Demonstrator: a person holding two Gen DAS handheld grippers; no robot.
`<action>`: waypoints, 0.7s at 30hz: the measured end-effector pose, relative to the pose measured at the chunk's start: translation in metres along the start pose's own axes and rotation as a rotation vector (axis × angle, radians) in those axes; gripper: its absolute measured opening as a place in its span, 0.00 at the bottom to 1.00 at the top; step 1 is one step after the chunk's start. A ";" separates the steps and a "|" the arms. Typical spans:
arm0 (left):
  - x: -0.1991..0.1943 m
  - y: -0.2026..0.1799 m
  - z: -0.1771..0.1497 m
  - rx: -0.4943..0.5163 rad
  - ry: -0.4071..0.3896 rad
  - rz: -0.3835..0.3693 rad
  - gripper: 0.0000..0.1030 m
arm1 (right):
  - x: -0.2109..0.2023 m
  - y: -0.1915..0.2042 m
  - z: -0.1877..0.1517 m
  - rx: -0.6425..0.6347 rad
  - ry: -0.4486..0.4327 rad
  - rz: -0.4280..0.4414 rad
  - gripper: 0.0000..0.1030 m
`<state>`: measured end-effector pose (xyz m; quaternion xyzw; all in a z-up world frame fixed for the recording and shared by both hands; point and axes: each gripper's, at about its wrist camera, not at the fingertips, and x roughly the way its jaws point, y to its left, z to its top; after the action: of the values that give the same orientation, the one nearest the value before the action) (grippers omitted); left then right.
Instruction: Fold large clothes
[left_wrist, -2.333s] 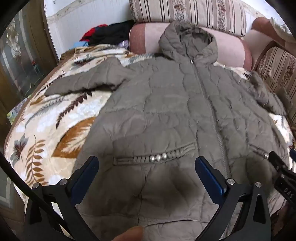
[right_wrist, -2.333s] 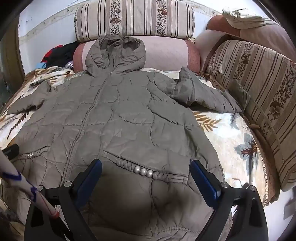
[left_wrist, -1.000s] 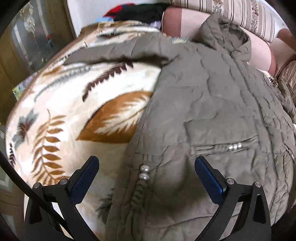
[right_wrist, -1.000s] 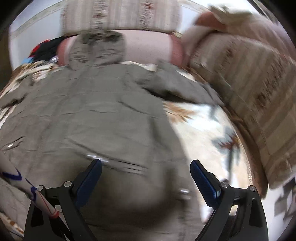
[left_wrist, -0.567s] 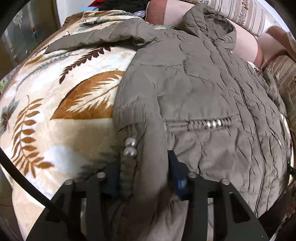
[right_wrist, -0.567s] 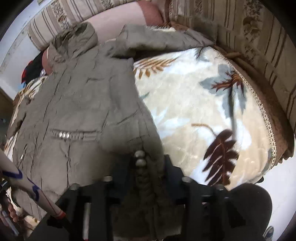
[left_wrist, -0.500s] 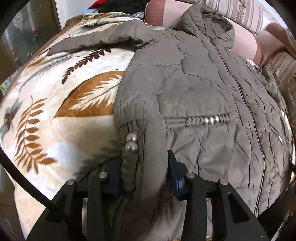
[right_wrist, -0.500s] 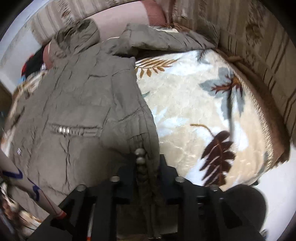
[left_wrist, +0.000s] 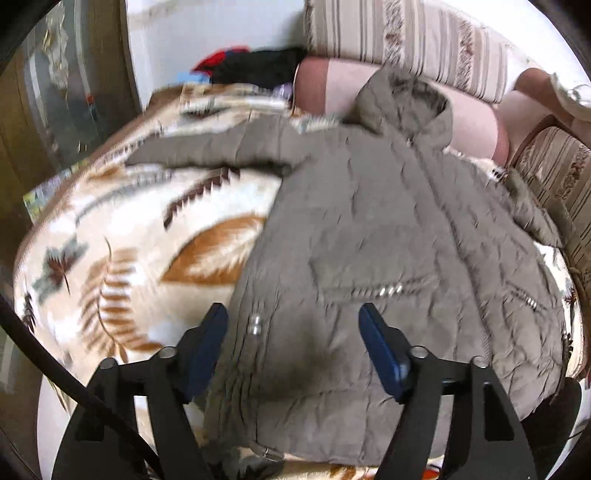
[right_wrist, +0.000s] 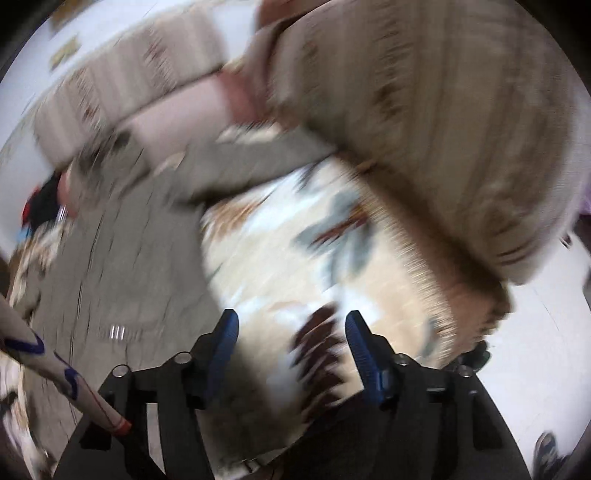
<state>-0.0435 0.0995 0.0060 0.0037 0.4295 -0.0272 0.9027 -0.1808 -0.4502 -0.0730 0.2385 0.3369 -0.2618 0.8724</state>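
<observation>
Both grippers have let go of the jacket's side edges, now folded inward, and drawn back.

Left gripper (left_wrist: 293, 325): its 2 fingers are spreading, clear of the olive quilted jacket (left_wrist: 388, 236) below them. Right gripper (right_wrist: 291, 332): fingers spreading over bare leaf-print blanket (right_wrist: 280, 258), nothing between them. Jacket lies front-up on the blanket-covered sofa, hood (left_wrist: 406, 99) against the pink bolster (left_wrist: 332, 88) at the back edge, 1 sleeve (left_wrist: 207, 151) stretched toward the left edge.
</observation>
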 end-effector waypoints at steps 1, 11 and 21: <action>-0.004 -0.003 0.002 0.010 -0.016 -0.002 0.74 | -0.007 -0.007 0.004 0.021 -0.023 -0.010 0.67; -0.018 -0.018 0.013 0.087 -0.084 0.037 0.76 | -0.056 -0.051 0.041 0.155 -0.174 -0.187 0.75; -0.025 -0.015 0.017 0.076 -0.112 0.074 0.78 | -0.052 0.020 0.027 -0.081 -0.180 -0.241 0.80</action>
<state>-0.0468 0.0851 0.0366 0.0522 0.3766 -0.0102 0.9248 -0.1891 -0.4360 -0.0128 0.1367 0.2939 -0.3712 0.8701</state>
